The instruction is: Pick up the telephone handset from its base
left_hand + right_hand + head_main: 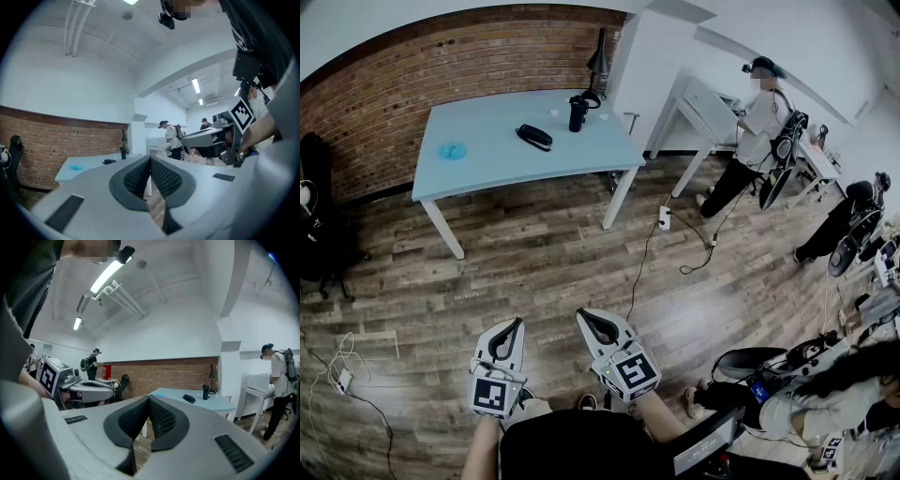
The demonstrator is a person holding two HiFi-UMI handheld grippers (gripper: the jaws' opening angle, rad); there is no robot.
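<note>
Bottom centre: your left gripper (512,324) and right gripper (585,317), held side by side close to your body. Each has its jaws pressed together on nothing, which reads as a carrying posture, since no object is within reach. Upper left of centre: the pale blue table (478,173), well apart from you across the wooden floor (534,262). Near its middle lies the dark telephone (534,137), its handset apparently seated on the base. A black flask (578,112) stands near its right. You must approach first.
</note>
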